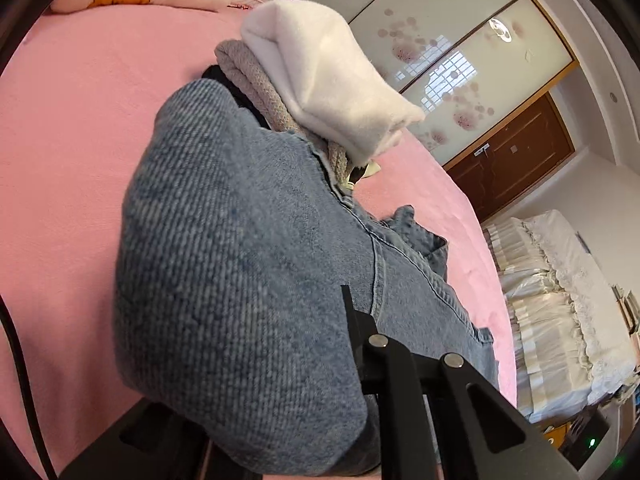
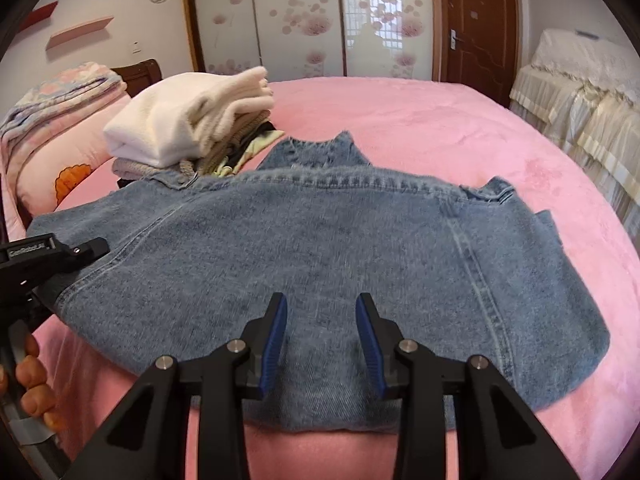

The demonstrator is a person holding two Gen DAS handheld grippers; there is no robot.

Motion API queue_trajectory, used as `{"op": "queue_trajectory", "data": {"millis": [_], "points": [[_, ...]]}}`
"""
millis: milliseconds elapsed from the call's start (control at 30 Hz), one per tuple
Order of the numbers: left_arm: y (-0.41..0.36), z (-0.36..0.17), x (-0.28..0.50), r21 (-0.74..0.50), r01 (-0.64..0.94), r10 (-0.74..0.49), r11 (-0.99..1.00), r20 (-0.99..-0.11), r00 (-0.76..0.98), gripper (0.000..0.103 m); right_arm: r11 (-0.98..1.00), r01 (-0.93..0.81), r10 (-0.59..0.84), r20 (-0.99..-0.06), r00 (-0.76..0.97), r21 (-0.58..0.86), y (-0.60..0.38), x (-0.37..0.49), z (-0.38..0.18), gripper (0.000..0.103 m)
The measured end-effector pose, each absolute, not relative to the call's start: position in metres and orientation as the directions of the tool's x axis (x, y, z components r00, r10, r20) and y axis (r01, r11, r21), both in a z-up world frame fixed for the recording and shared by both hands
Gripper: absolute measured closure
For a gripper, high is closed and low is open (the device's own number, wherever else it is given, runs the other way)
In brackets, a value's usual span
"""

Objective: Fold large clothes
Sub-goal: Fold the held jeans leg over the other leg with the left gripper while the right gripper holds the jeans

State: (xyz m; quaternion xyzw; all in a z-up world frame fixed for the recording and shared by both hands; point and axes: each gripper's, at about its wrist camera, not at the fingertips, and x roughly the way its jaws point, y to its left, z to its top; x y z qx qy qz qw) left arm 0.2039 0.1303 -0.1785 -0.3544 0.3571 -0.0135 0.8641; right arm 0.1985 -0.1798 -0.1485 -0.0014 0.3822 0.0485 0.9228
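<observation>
A blue denim jacket (image 2: 320,232) lies back up on the pink bed (image 2: 440,120), collar at the far side. My left gripper (image 2: 96,248) is shut on the jacket's left edge. In the left wrist view the denim (image 1: 240,240) is raised and drapes over one finger of the left gripper (image 1: 336,320), hiding it. My right gripper (image 2: 324,340) sits over the near hem, jaws apart, with a ridge of denim between its blue pads (image 2: 276,340). I cannot see the pads pressing on the cloth.
A stack of folded clothes (image 2: 180,120) with a white piece on top stands just beyond the jacket's left shoulder. A pillow (image 2: 68,152) and a folded quilt lie at the far left. A cloth-covered cabinet (image 2: 580,92) stands right of the bed. A hand (image 2: 36,384) holds the left gripper.
</observation>
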Motion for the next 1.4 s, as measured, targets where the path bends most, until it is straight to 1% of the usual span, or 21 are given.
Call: {"op": "queue_trajectory", "data": {"millis": [67, 200, 267, 300, 333, 367, 467, 567, 733, 867, 933, 1033, 1167, 1267, 1400], "points": [[0.132, -0.172, 0.198, -0.622, -0.233, -0.277, 0.747, -0.611, 0.741, 0.094, 0.994, -0.101, 0.097, -0.704, 0.703, 0.036, -0.181, 0.198, -0.145, 0.067], [0.137, -0.159, 0.182, -0.586, -0.226, -0.241, 0.778, -0.61, 0.754, 0.094, 0.988, -0.146, 0.142, -0.707, 0.693, 0.055, -0.176, 0.204, -0.141, 0.075], [0.137, -0.155, 0.18, -0.567, -0.231, -0.221, 0.79, -0.615, 0.757, 0.094, 0.984, -0.173, 0.159, -0.706, 0.69, 0.053, -0.168, 0.21, -0.144, 0.081], [0.137, -0.156, 0.178, -0.562, -0.234, -0.216, 0.793, -0.619, 0.755, 0.094, 0.98, -0.191, 0.172, -0.706, 0.687, 0.053, -0.163, 0.213, -0.148, 0.087], [0.138, -0.156, 0.177, -0.554, -0.237, -0.209, 0.798, -0.623, 0.754, 0.094, 0.977, -0.207, 0.183, -0.712, 0.678, 0.054, -0.158, 0.219, -0.155, 0.096], [0.134, -0.152, 0.174, -0.542, -0.236, -0.198, 0.807, -0.624, 0.756, 0.094, 0.975, -0.216, 0.19, -0.722, 0.665, 0.058, -0.153, 0.223, -0.162, 0.099], [0.123, -0.143, 0.172, -0.507, -0.212, -0.175, 0.836, -0.611, 0.772, 0.094, 0.97, -0.237, 0.194, -0.75, 0.632, 0.051, -0.143, 0.23, -0.185, 0.1], [0.1, -0.127, 0.17, -0.433, -0.163, -0.137, 0.886, -0.583, 0.801, 0.094, 0.971, -0.228, 0.201, -0.747, 0.634, 0.068, -0.145, 0.228, -0.197, 0.1], [0.06, -0.09, 0.175, -0.36, -0.057, -0.144, 0.931, -0.508, 0.85, 0.094, 0.955, -0.194, 0.296, -0.727, 0.62, 0.223, -0.165, 0.23, -0.204, 0.1], [0.011, -0.064, 0.186, -0.298, 0.049, -0.189, 0.953, -0.465, 0.865, 0.094, 0.924, -0.144, 0.364, -0.699, 0.616, 0.354, -0.181, 0.228, -0.208, 0.1], [-0.016, -0.056, 0.193, -0.255, 0.094, -0.206, 0.962, -0.461, 0.863, 0.094, 0.891, -0.11, 0.409, -0.674, 0.615, 0.441, -0.192, 0.224, -0.211, 0.1], [-0.054, -0.05, 0.203, -0.202, 0.157, -0.237, 0.967, -0.471, 0.85, 0.094, 0.848, -0.059, 0.448, -0.653, 0.61, 0.527, -0.206, 0.22, -0.215, 0.103], [-0.097, -0.05, 0.212, -0.127, 0.223, -0.257, 0.966, -0.48, 0.839, 0.094, 0.756, 0.018, 0.51, -0.606, 0.611, 0.654, -0.236, 0.205, -0.217, 0.103], [-0.128, -0.057, 0.22, -0.102, 0.264, -0.279, 0.959, -0.501, 0.819, 0.094, 0.751, 0.09, 0.455, -0.611, 0.648, 0.655, -0.27, 0.179, -0.207, 0.103], [-0.167, -0.077, 0.229, -0.108, 0.327, -0.33, 0.939, -0.55, 0.767, 0.094, 0.791, 0.185, 0.32, -0.652, 0.688, 0.583, -0.317, 0.147, -0.193, 0.103]]}}
